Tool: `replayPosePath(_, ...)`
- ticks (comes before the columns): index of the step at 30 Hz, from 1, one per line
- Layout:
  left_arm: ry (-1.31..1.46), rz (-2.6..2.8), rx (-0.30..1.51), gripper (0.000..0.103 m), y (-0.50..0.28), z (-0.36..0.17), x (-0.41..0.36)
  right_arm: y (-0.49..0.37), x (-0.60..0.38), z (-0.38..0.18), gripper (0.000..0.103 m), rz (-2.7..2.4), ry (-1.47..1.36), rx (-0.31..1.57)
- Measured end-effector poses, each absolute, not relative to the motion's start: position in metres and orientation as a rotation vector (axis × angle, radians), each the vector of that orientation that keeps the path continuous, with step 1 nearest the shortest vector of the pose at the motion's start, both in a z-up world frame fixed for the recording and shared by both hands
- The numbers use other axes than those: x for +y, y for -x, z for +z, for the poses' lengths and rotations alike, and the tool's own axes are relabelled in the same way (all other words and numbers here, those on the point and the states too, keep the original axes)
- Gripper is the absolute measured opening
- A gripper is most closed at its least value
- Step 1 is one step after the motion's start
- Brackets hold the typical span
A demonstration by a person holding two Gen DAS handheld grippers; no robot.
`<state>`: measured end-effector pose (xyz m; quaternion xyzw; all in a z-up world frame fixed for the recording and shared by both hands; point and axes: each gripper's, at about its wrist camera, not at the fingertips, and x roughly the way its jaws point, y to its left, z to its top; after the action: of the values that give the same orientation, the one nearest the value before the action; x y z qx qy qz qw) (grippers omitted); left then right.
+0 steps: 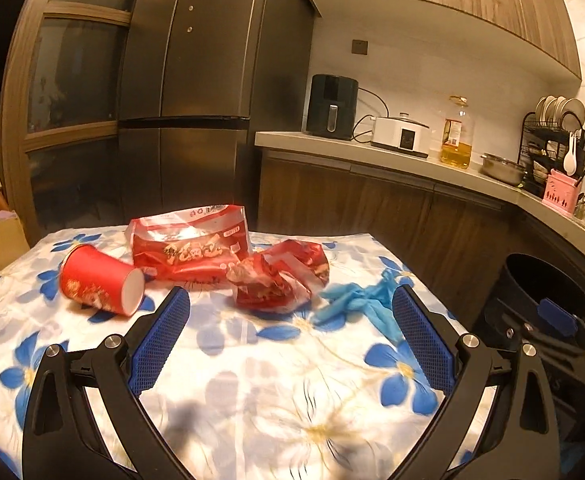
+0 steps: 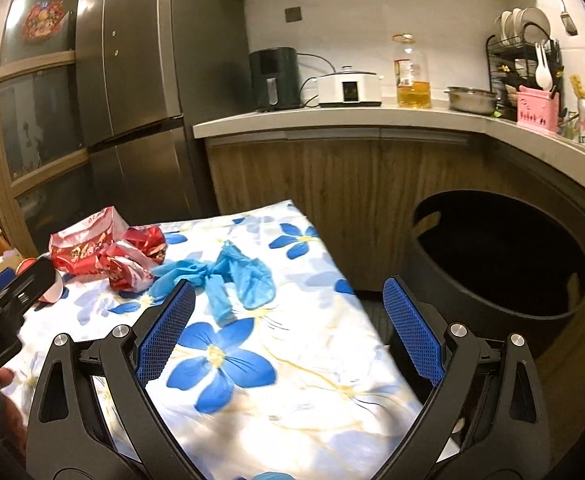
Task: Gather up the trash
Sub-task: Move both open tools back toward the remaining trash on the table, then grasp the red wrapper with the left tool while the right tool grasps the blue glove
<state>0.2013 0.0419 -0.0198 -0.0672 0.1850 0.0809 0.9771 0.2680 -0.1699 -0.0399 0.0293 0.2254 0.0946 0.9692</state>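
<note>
While both tools hang spread wide and empty above the surface (image 1: 220,392), the trash lies ahead of them on the flowered cloth. The left tool (image 1: 292,316) has its blue pads (image 1: 160,344) well apart, with nothing between them. Just past its left pad a red cup (image 1: 100,284) lies on its side, white base turned toward the camera. Ahead and between the pads sits a crumpled wrapper (image 1: 280,280), and behind that, farther off, a larger red bag (image 1: 190,246) stands slumped, touching the wrapper. Blue gloves (image 1: 356,300) lie tangled just beyond the right pad, beside the wrapper.

The right tool (image 2: 288,312) is likewise released, holding nothing. Its left pad (image 2: 164,332) is over the cloth and its right pad hangs off the surface's edge. From this view the gloves (image 2: 232,276) lie just ahead of the left pad, the wrapper (image 2: 126,266) and bag (image 2: 80,248) farther ahead to the left. The left tool's black frame (image 2: 8,300) shows at the left edge, hiding most of the cup. To the right of the right tool, below the surface, stands a dark bin (image 2: 500,256), its mouth open.
</note>
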Motion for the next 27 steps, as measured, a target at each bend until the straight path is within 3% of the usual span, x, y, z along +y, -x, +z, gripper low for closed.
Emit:
replayPosePath(6,0.135,0.16,0.383,0.097,-0.241,-0.023,0.051,-0.286,-0.159,-0.046,0.094,0.2,-0.069,0.469)
replayPosePath(12,0.134,0.184,0.428,0.088,-0.272,-0.037,0.061,-0.305,-0.153,-0.049,0.094,0.197,-0.077,0.467)
replayPosePath(18,0.166,0.173,0.525,0.058,-0.287,-0.063,0.066,-0.322,-0.145,-0.057,0.094,0.206,-0.073,0.493)
replayPosePath(21,0.195,0.167,0.546,0.037,-0.289,-0.068,0.073,-0.328,-0.14,-0.06,0.094,0.214,-0.064,0.506)
replayPosePath(22,0.203,0.165,0.552,0.025,-0.289,-0.069,0.074,-0.33,-0.137,-0.062,0.094,0.218,-0.058,0.512)
replayPosePath(24,0.213,0.155,0.562,0.019,-0.288,-0.073,0.076,-0.332,-0.133,-0.064,0.094,0.226,-0.048,0.519)
replayPosePath(25,0.213,0.152,0.564,0.009,-0.288,-0.074,0.076,-0.333,-0.13,-0.065,0.094,0.228,-0.041,0.526)
replayPosePath(27,0.213,0.141,0.567,0.007,-0.286,-0.077,0.075,-0.334,-0.126,-0.068,0.093,0.233,-0.031,0.534)
